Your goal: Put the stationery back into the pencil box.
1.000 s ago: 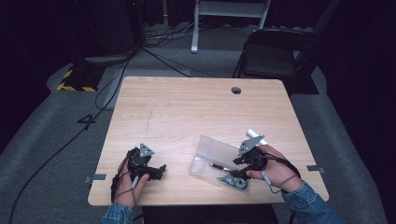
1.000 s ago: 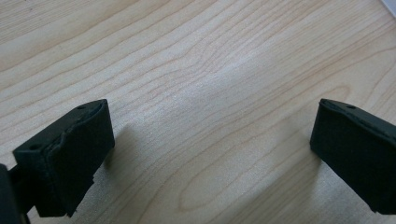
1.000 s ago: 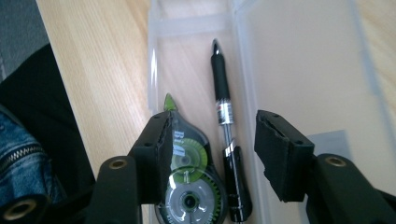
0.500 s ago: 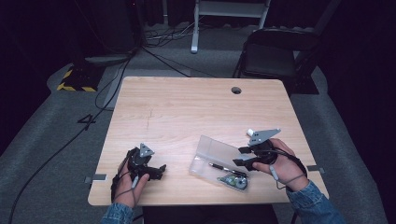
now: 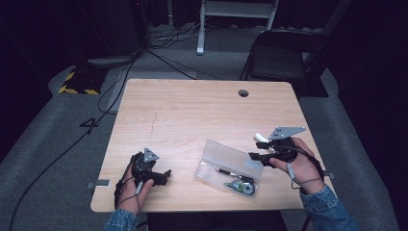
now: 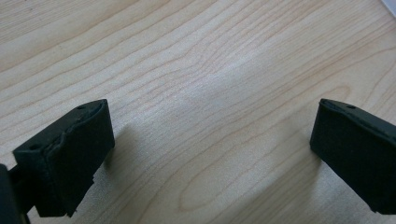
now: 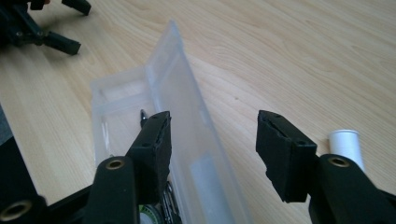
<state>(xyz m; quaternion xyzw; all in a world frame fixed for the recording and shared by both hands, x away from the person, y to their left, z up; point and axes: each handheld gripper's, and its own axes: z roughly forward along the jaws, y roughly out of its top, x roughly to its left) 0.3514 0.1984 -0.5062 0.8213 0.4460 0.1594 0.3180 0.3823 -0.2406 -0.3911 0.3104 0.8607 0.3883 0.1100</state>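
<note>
Here the table (image 5: 192,110) carries a clear plastic case (image 5: 231,159) at its near right, lid up, long axis running from far left to near right. Just right of it, the right gripper (image 5: 255,148) holds nothing, jaws apart. The left gripper (image 5: 166,175) rests near left, jaws wide. A small white tube (image 7: 345,142) lies right of the case.

White tube (image 7: 344,144) behind hand-held gripper (image 7: 212,144)

A big number "4" is showing on the grey floor (image 5: 57,144), left of the table (image 5: 202,115).
</note>
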